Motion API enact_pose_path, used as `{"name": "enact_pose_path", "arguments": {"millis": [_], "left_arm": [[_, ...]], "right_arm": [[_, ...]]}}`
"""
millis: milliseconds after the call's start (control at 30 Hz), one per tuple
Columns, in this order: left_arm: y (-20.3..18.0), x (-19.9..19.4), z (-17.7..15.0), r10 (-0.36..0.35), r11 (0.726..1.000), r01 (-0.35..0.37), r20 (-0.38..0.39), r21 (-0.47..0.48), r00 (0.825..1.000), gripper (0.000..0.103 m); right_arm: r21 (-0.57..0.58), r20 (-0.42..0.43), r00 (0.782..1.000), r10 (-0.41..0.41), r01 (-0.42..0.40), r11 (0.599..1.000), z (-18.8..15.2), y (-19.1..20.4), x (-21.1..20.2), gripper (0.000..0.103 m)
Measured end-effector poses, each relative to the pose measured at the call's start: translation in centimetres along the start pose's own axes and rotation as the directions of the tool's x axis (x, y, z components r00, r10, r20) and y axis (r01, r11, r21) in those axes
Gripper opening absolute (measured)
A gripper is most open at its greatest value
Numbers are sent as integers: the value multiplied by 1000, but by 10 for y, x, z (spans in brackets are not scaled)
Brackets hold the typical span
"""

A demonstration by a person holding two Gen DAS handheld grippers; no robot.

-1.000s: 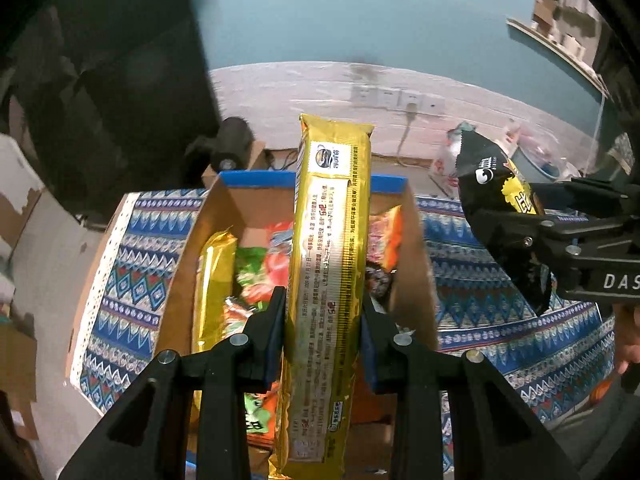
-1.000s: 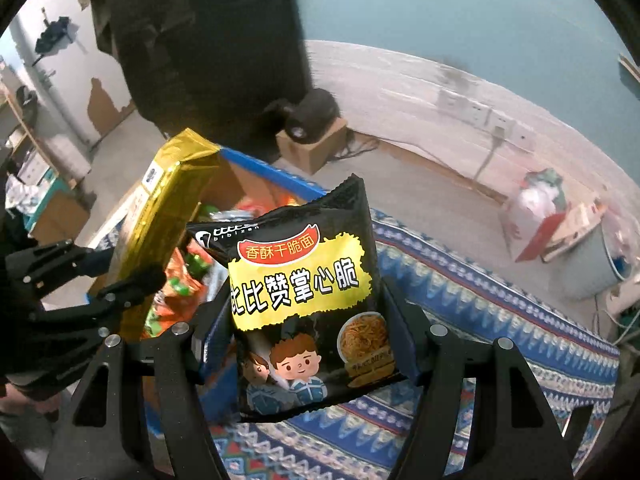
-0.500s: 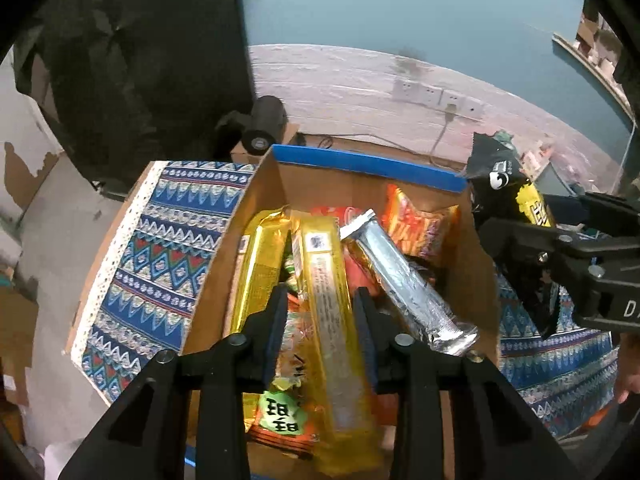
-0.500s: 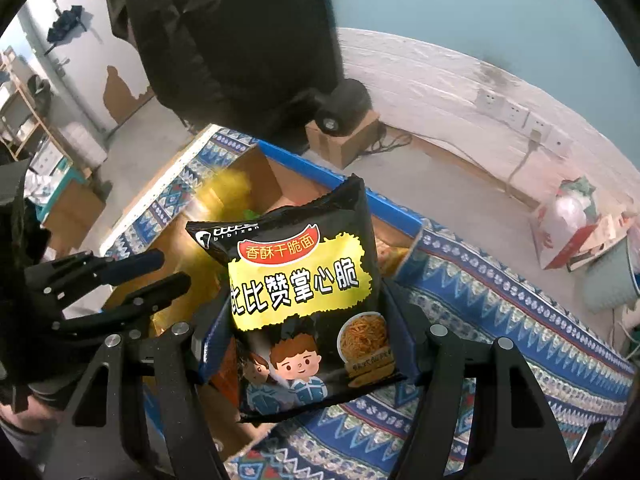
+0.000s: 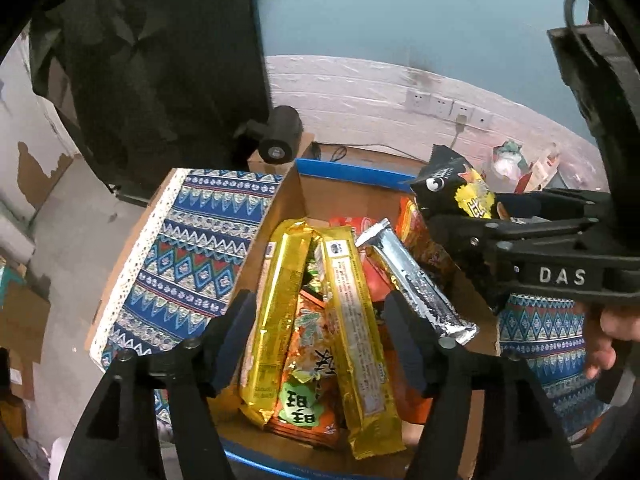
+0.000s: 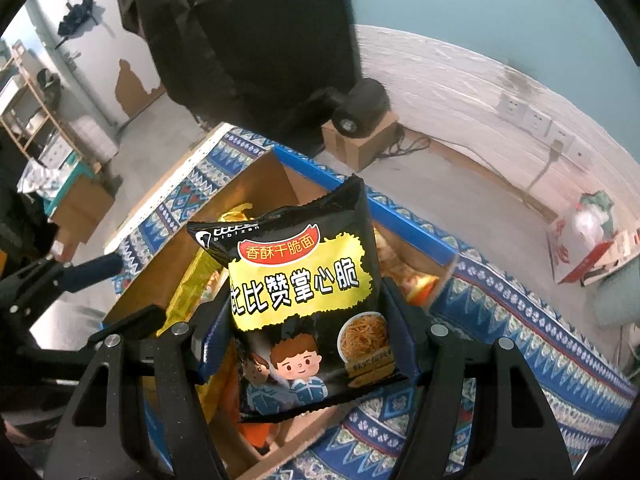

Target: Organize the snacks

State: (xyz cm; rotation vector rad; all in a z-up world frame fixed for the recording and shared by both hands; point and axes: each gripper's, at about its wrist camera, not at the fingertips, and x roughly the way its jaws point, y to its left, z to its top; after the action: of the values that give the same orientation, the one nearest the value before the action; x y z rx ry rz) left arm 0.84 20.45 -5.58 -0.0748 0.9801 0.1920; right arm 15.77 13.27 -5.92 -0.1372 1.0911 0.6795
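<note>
A cardboard box with a blue rim sits on a patterned blue cloth and holds several snacks. Two long gold packs, a silver bar and orange bags lie inside it. My left gripper is open and empty just above the gold packs. My right gripper is shut on a black and yellow noodle snack bag, held above the box's right side; the bag also shows in the left wrist view. The box shows in the right wrist view too.
The patterned cloth covers the table around the box. Behind the table stand a small cardboard box with a black device, wall sockets and a bag of rubbish on the floor.
My left gripper lowered the long gold pack into the box, opened and let it go. My right gripper carried the black bag to over the box.
</note>
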Motion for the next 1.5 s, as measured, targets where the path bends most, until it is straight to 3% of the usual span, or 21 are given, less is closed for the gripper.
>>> {"name": "enact_pose_path", "arguments": {"millis": [167,400,933,1500], "left_arm": [[5,-3,-1,17,1000,-17,0,-13,1000,73],[4,-13,1,18,1000,-18,12,-23,1000,80],[-29,-53,0,38,996,-45,87,77,996,92],[-47,-70,3,38,994,-49,115,98,993,95]], "right_arm": [[1,20,1000,15,-15,1000,4,0,1,77],[24,63,998,-11,9,1000,2,-7,-20,77],[60,151,983,-103,95,994,-30,-11,-89,78],[104,196,970,-147,129,986,-62,-29,-127,78]]}}
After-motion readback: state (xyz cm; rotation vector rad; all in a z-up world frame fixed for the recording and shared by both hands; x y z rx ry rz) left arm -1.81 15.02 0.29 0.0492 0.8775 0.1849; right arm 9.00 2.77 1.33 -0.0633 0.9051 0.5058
